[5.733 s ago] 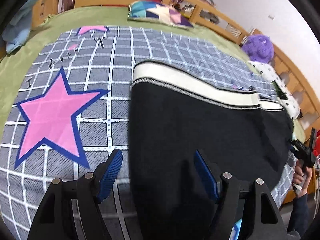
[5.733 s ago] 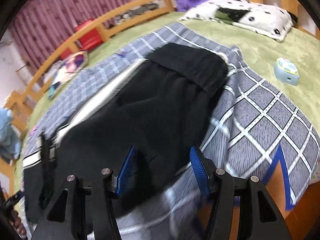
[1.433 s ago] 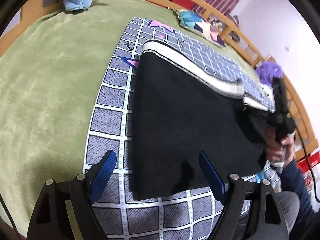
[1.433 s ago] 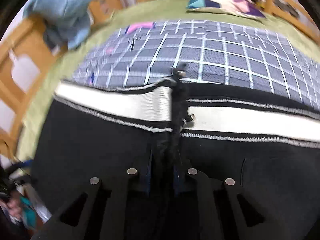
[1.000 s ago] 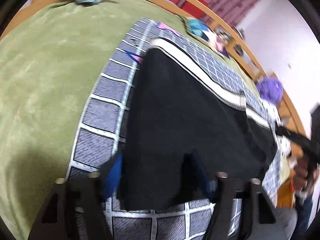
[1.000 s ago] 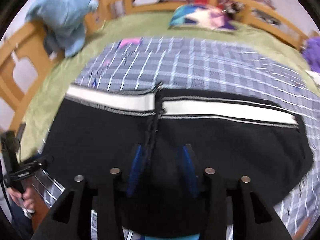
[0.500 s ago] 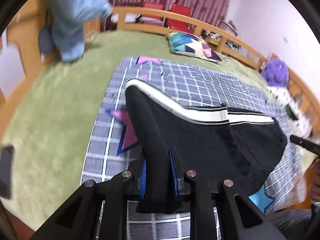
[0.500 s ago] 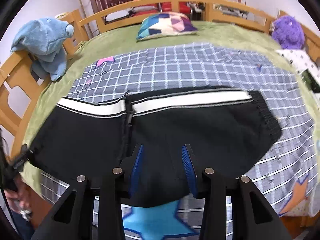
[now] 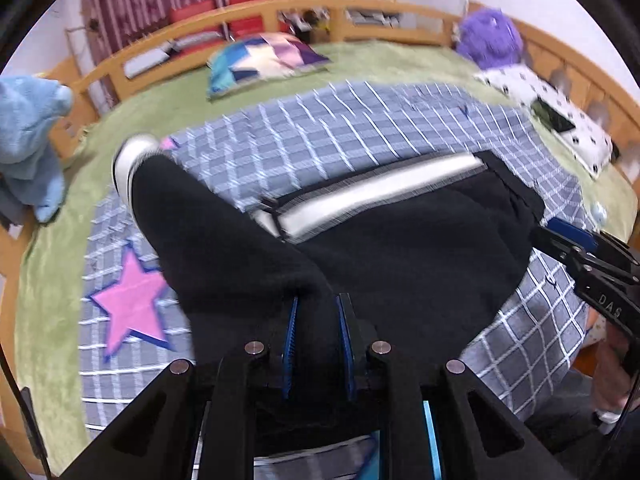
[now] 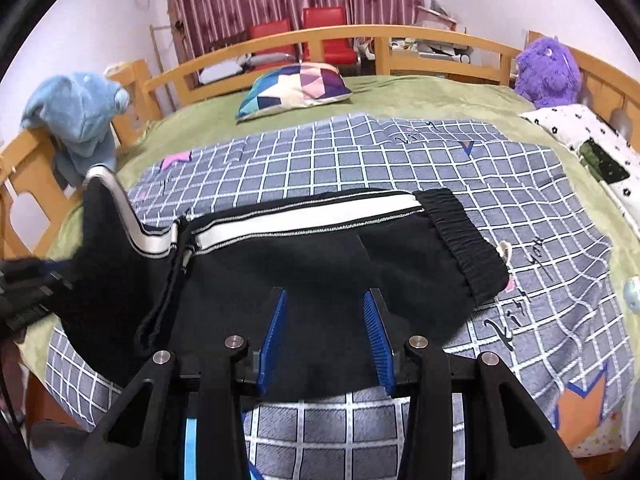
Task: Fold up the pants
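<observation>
Black pants (image 10: pixel 320 260) with a white side stripe lie across the grey checked sheet (image 10: pixel 400 160), waistband (image 10: pixel 464 236) to the right. My left gripper (image 9: pixel 316 320) is shut on the leg end of the pants (image 9: pixel 240 248). That end is lifted, and its striped cuff (image 9: pixel 132 160) curls up at the left. In the right wrist view the left gripper (image 10: pixel 24 292) is a dark blur at the left edge under the raised leg. My right gripper (image 10: pixel 326 336) hovers open over the pants' near edge, with flat cloth between its blue pads (image 10: pixel 276 332). It also shows as the right gripper (image 9: pixel 576 248).
A green blanket (image 10: pixel 420 92) covers the bed inside a wooden rail (image 10: pixel 360 36). A patchwork pillow (image 10: pixel 296 88) lies at the back, with a blue plush (image 10: pixel 76 120) on the left rail. At the right are a purple plush (image 10: pixel 548 72) and a spotted pillow (image 10: pixel 592 140).
The left gripper has shut on the leg end and lifted it up and toward the waistband. The right gripper has let go of the pants' middle and slid right along the near edge.
</observation>
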Tool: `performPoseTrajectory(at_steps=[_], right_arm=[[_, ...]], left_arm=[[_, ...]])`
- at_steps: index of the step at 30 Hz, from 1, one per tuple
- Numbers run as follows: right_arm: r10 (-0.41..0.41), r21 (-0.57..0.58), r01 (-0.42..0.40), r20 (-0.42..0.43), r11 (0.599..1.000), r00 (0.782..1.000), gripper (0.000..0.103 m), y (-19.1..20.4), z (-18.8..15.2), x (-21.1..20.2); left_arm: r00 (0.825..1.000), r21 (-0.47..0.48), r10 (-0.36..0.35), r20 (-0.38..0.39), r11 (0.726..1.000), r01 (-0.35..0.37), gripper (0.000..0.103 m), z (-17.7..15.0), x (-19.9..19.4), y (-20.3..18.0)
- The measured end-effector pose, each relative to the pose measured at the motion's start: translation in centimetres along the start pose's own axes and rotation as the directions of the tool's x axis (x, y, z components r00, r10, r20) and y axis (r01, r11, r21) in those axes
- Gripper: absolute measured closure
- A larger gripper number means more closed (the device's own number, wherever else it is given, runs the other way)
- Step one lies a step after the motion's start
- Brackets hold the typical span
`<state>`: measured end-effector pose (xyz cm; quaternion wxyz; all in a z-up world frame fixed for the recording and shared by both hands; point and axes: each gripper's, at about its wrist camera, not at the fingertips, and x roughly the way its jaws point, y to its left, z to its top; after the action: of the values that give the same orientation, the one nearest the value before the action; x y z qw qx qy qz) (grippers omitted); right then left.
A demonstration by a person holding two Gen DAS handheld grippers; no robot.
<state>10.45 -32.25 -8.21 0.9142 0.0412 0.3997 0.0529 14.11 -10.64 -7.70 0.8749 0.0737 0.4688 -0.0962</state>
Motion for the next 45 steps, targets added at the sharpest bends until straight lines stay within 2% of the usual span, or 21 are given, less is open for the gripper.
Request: performPoseTrajectory(at_steps=[4, 7, 8, 11, 13, 14, 15, 18, 19, 21, 22, 24, 26, 28, 29, 30, 31, 33, 35, 40, 45], right_arm=[[-0.009, 0.012, 0.009, -0.027, 1.000, 1.000, 0.062, -1.7, -1.2, 2.1], [0.006, 0.028, -0.004, -0.055, 1.000, 0.998, 0.062, -2.4, -1.7, 3.4], [0.009, 0.030, -0.007, -0.055, 1.000, 0.998, 0.062, -2.4, -1.9, 3.6], [0.035, 0.035, -0.033, -0.044, 0.999, 0.998, 0.062, -2.2, -2.3, 3.8], [0.100, 0.043, -0.098, -0.034, 0.994, 0.994, 0.062, -1.5, -2.4, 3.9], [0.123, 0.048, -0.122, -0.031, 0.991, 0.992, 0.062, -1.4, -2.4, 3.9], [0.170, 0.058, -0.168, -0.027, 0.984, 0.985, 0.062, -0.8, -2.3, 4.1], [0.265, 0.074, -0.262, -0.036, 0.962, 0.964, 0.059, 1.0, -2.1, 4.9], [0.311, 0.094, -0.306, -0.045, 0.947, 0.949, 0.059, 1.9, -2.0, 5.5], [0.375, 0.113, -0.367, -0.062, 0.923, 0.925, 0.057, 3.2, -1.5, 6.1], [0.410, 0.120, -0.400, -0.069, 0.908, 0.910, 0.055, 4.4, -1.0, 6.6], [0.426, 0.123, -0.415, -0.082, 0.902, 0.901, 0.042, 6.3, 0.1, 7.6], [0.428, 0.111, -0.416, -0.118, 0.902, 0.896, 0.042, 8.0, 0.8, 9.2], [0.410, 0.086, -0.401, -0.217, 0.912, 0.886, 0.048, 10.2, 1.4, 12.3], [0.404, 0.075, -0.398, -0.247, 0.914, 0.881, 0.079, 10.8, 1.4, 13.1], [0.406, 0.050, -0.410, -0.287, 0.911, 0.868, 0.093, 11.6, 1.3, 13.9], [0.396, -0.005, -0.415, -0.289, 0.910, 0.872, 0.094, 12.4, 1.7, 13.7], [0.409, -0.079, -0.432, -0.205, 0.899, 0.889, 0.094, 12.4, 2.8, 11.3], [0.444, -0.103, -0.462, -0.154, 0.881, 0.883, 0.094, 11.4, 4.9, 8.4], [0.373, -0.172, -0.375, -0.049, 0.911, 0.927, 0.094, 6.8, 8.3, 3.3], [0.250, -0.129, -0.253, -0.041, 0.959, 0.967, 0.094, -1.3, 10.4, 3.3]], left_arm=[[0.996, 0.024, -0.071, -0.045, 0.997, 0.072, 0.084, -1.1, 1.6, -2.0], [0.982, -0.024, -0.165, -0.088, 0.986, 0.164, 0.080, -2.1, 2.5, -1.5], [0.977, -0.050, -0.198, -0.083, 0.980, 0.194, 0.077, -2.2, 2.3, -1.1], [0.963, -0.183, -0.269, -0.009, 0.947, 0.263, 0.058, -3.0, 0.7, 1.3], [0.970, -0.242, -0.240, 0.040, 0.939, 0.243, 0.052, -3.6, -0.3, 2.7], [0.979, -0.273, -0.193, 0.063, 0.940, 0.203, 0.049, -4.0, -0.9, 3.6], [0.984, -0.285, -0.165, 0.067, 0.942, 0.177, 0.046, -4.2, -1.1, 4.0], [0.998, -0.331, -0.047, 0.030, 0.942, 0.054, 0.046, -4.9, -1.0, 5.4], [1.000, -0.363, -0.023, 0.001, 0.932, 0.022, 0.046, -5.2, -0.7, 6.2], [0.999, -0.417, -0.035, -0.020, 0.909, 0.023, 0.046, -5.5, -0.3, 7.7], [0.999, -0.460, -0.047, -0.024, 0.887, 0.030, 0.046, -5.8, -0.3, 8.8], [0.999, -0.507, -0.034, -0.024, 0.862, 0.017, 0.046, -6.1, -0.2, 9.8], [1.000, -0.559, -0.015, -0.011, 0.829, 0.006, 0.046, -6.7, -0.4, 11.1], [1.000, -0.592, -0.003, -0.007, 0.806, -0.002, 0.046, -7.0, -0.4, 12.1], [1.000, -0.607, -0.002, -0.009, 0.795, -0.004, 0.046, -7.3, -0.4, 12.6], [1.000, -0.618, -0.004, -0.010, 0.786, -0.003, 0.046, -7.4, -0.3, 12.9], [1.000, -0.631, -0.007, -0.008, 0.776, 0.000, 0.046, -7.5, -0.1, 13.3], [1.000, -0.644, -0.005, -0.001, 0.765, 0.004, 0.046, -7.8, -0.2, 13.8], [1.000, -0.632, 0.004, 0.010, 0.775, 0.003, 0.046, -7.5, -0.4, 13.4], [1.000, -0.552, 0.011, 0.009, 0.834, -0.005, 0.046, -6.4, -0.5, 11.0], [0.998, -0.462, 0.030, 0.054, 0.887, -0.002, 0.046, -5.0, -1.6, 8.6]])
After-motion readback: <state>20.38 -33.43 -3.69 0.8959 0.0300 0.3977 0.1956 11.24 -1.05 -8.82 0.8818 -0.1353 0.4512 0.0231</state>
